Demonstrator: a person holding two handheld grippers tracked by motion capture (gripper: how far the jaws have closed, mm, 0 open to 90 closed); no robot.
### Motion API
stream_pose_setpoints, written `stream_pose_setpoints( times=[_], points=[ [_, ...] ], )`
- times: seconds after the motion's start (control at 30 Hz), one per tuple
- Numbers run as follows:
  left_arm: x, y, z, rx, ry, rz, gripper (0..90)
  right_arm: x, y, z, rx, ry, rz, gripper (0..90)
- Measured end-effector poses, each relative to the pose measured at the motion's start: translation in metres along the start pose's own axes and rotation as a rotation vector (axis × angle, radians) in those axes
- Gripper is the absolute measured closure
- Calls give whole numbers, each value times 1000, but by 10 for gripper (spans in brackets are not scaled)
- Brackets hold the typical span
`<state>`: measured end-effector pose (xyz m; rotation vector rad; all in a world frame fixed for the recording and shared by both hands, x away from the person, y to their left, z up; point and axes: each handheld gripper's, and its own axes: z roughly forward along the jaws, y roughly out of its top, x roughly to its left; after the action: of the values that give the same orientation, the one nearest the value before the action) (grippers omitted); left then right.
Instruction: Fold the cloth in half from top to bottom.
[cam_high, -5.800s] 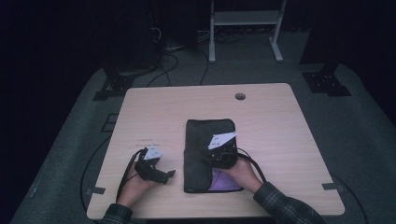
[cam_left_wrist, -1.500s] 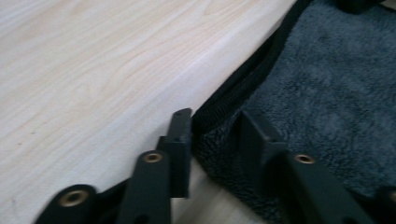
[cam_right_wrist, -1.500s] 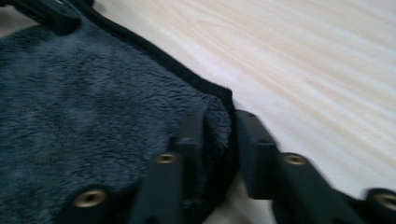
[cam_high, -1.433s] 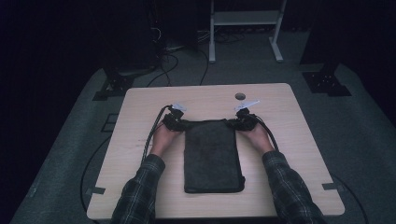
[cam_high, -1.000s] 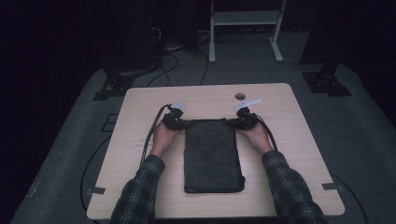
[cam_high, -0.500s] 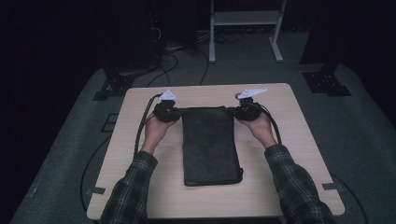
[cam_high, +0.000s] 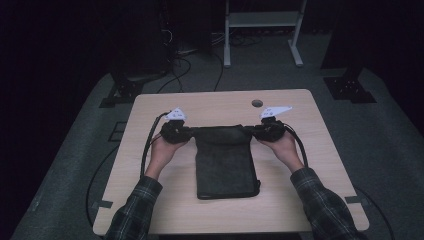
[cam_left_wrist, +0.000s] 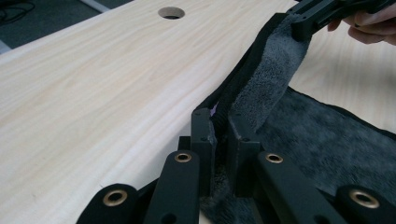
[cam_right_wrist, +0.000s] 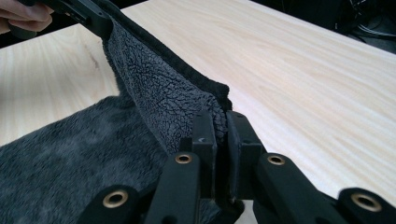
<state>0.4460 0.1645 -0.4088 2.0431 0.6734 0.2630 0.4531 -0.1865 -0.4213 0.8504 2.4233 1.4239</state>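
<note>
High view: dark grey folded cloth (cam_high: 223, 162) lies lengthwise on the pale wooden table (cam_high: 150, 200), near the middle. Its far edge is lifted off the surface and stretched taut between the two grippers. Left gripper (cam_high: 186, 132) grips the far left corner, right gripper (cam_high: 256, 131) the far right corner. A hand wraps each gripper body; plaid sleeves (cam_high: 327, 205) come in from the bottom edge. Black cables loop from both grippers back along the forearms. Round cable hole (cam_high: 257, 103) sits in the tabletop beyond the cloth.

Left gripper view: gives the grip detail that the overhead cannot. Left gripper (cam_left_wrist: 221, 140) is clenched on the cloth (cam_left_wrist: 327, 140) corner, the fleecy pile squeezed between the two black pads. A sliver of purple (cam_left_wrist: 213, 112) peeks at the pinch point, not visible from above. The raised edge runs away as a thick folded ridge to the other gripper (cam_left_wrist: 322, 14) at top right, with fingers (cam_left_wrist: 373, 23) beside it. Cable hole (cam_left_wrist: 171, 12) at the top.

Right gripper view: right gripper (cam_right_wrist: 220, 130) is likewise clamped on its corner, with a curly, sherpa-like texture on the lifted flap (cam_right_wrist: 159, 88) and smoother plush on the part lying flat (cam_right_wrist: 60, 158). The other gripper (cam_right_wrist: 88, 16) holds the ridge's end at upper left.
</note>
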Motion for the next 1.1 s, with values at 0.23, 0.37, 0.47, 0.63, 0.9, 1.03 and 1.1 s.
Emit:
stream_pose_setpoints(
  times=[0.23,0.37,0.47,0.63,0.9,1.03,1.1],
  points=[
    [-12,-12,-5,14,-33,-5,827,11,-13,-4,8,20,4,822],
    [-19,-17,-8,32,-40,-2,827,18,-18,-6,25,26,-11,822],
    [-26,-22,-11,45,-46,6,827,25,-22,-8,37,31,-24,822],
    [-38,-27,-18,56,-54,12,827,40,-29,-14,52,45,-48,822],
    [-61,-38,-26,82,-84,10,827,58,-39,-28,67,73,-62,821],
    [-71,-44,-29,100,-97,13,827,63,-44,-32,72,88,-57,820],
    [-75,-47,-31,104,-105,11,826,67,-47,-35,72,99,-63,820]
  ],
)
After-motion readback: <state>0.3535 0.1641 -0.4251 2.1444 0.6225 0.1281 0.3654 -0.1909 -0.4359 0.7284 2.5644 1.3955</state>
